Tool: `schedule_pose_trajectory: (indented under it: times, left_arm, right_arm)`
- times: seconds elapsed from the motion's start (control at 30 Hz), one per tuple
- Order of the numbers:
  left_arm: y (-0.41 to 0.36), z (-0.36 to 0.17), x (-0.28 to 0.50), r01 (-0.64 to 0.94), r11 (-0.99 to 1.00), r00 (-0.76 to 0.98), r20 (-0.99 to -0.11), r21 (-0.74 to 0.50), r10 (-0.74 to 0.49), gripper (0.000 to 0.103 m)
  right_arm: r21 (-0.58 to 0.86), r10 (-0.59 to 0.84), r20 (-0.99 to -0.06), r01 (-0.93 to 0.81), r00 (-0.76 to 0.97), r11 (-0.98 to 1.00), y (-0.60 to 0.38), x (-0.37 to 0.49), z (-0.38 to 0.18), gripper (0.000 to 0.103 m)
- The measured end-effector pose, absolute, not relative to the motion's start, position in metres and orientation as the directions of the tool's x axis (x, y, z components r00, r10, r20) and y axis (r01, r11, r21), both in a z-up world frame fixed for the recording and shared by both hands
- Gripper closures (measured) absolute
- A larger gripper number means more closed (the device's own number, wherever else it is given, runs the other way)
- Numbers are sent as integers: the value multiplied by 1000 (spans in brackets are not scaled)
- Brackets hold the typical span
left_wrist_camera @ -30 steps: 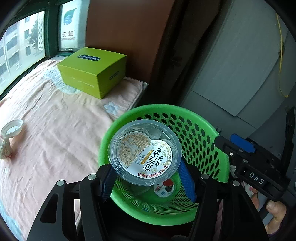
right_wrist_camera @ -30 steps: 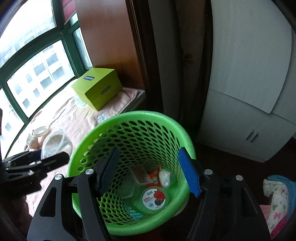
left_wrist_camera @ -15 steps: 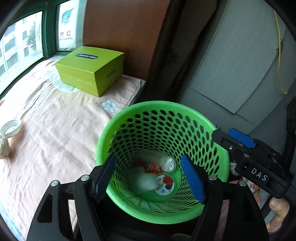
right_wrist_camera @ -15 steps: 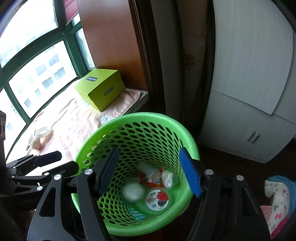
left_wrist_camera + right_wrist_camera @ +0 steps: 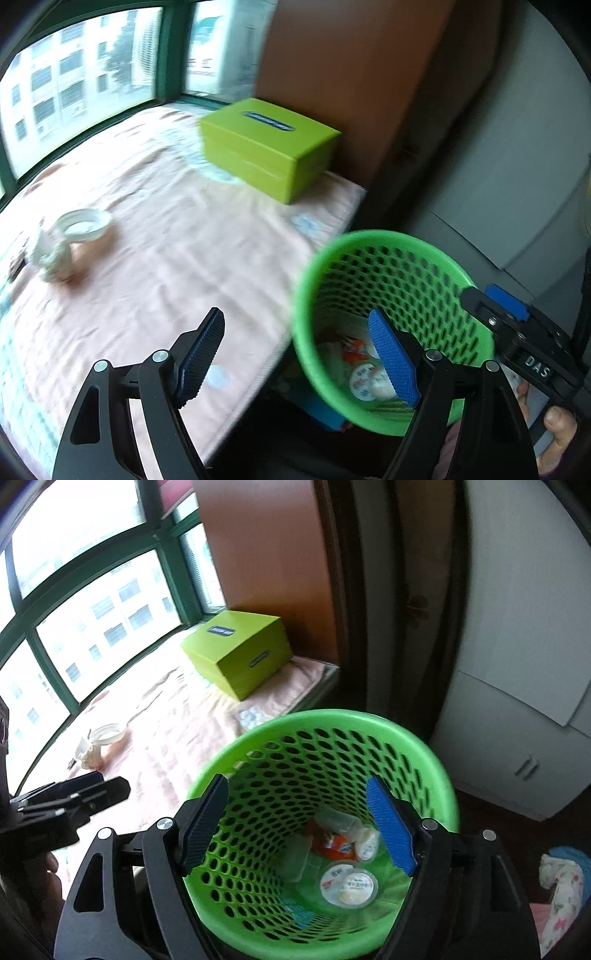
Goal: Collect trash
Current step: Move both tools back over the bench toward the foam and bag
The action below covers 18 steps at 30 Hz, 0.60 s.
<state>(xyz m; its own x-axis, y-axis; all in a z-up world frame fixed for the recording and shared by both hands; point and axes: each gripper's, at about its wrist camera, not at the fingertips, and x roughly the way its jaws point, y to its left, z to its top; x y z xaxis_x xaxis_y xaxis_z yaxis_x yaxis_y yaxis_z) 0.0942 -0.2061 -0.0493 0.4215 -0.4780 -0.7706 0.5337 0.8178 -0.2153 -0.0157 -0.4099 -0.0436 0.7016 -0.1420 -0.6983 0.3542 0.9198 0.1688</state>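
Our left hand-held gripper (image 5: 295, 354) has let its lidded cup drop into the green basket (image 5: 436, 760), and with both hand-held grippers' jaws empty and opening, we swing left toward what looks like remaining trash (image 5: 70, 240) on the bed (image 5: 177, 236).

Green perforated plastic basket (image 5: 436, 771): round, upright, standing just off the end of the bed, lower centre of the right wrist frame and lower right of the left wrist frame (image 5: 424, 258).

Contents, at the bottom:
- clear round cup with printed foil lid (image 5: 354, 884), lid facing up, lower right of the basket floor;
- second round lid with red print (image 5: 332, 876), partly under the first;
- orange-red wrapper (image 5: 334, 845), crumpled, behind the cups;
- small white tub (image 5: 366, 842), tilted, right of the wrapper;
- clear plastic pieces (image 5: 297, 856), left and rear.

On the bed, upper left of both frames: clear open-topped cup (image 5: 83, 226) touching a crumpled pale wad (image 5: 51, 260).
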Motion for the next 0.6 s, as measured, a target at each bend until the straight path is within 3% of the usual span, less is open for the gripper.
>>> schedule_pose_trajectory:
  times: [0.6]
  left_arm:
    - [-56,-57,174,137,973,584,-779,-186,-230,26]
  right_arm:
    - [177,11,-709,163,705,971,-333,65,-45,25]
